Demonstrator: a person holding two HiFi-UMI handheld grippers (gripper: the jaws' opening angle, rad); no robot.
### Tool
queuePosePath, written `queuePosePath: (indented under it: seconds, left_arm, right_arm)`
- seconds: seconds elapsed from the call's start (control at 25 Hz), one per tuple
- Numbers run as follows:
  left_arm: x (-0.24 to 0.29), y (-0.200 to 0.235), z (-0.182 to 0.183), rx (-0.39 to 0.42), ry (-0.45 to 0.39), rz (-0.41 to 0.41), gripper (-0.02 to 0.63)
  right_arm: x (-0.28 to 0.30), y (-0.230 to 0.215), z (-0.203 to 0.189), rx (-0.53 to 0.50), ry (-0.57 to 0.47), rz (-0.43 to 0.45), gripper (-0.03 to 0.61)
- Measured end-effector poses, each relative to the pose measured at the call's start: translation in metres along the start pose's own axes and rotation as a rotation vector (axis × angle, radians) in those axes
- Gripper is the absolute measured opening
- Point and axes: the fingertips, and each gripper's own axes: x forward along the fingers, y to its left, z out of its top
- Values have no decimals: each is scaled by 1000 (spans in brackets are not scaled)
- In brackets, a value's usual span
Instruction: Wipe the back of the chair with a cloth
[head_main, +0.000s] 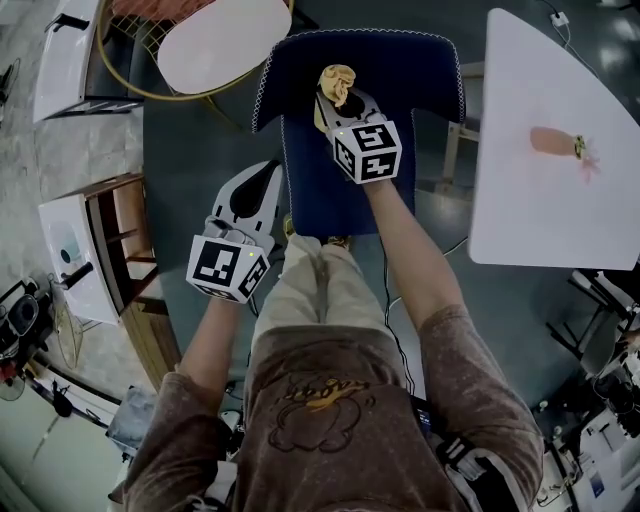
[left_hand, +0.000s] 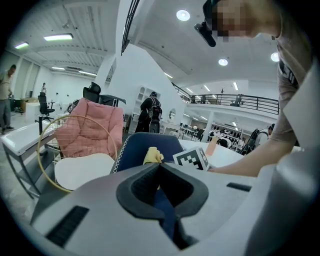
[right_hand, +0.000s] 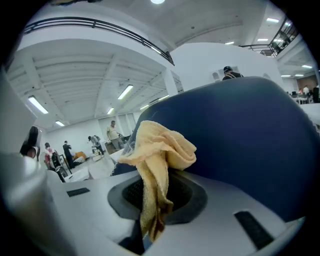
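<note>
The blue chair with white stitched edges stands in front of me. My right gripper is over it, shut on a crumpled yellow cloth. In the right gripper view the cloth bunches above the jaws, right against the chair's blue back. My left gripper hangs lower left, beside the chair's left edge, shut with nothing in it. The left gripper view looks past its closed jaws at the chair, the cloth and the right gripper's marker cube.
A white round seat in a gold ring frame with a pink cushion stands left of the chair. At the right is a white table bearing a pink object. A wooden cabinet stands at the left. People are in the background.
</note>
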Motion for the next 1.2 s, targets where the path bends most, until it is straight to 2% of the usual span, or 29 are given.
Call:
queuePosePath:
  seconds: [0.32,0.44,0.76,1.04,1.2]
  left_arm:
    - [-17,13,-6,-31,-5,49,9]
    - [-20,18,-8,-40,-14,59,9]
    - [-20,11,-25,-59,-17,33,9]
    - [-8,-7,-33,-40,4,-28,9]
    - [-3,-11,-35,-31,12,-46,9]
  right_arm:
    - [25,81,1,-31,18,219,71]
    - [22,90,-2,-62,20,236,71]
    - [-21,32,-16,-73,-12,46,71]
    - [-84,-68,-26,-94,-34,-245,71]
    - [-117,-118,-37,-79,-15,-366,71]
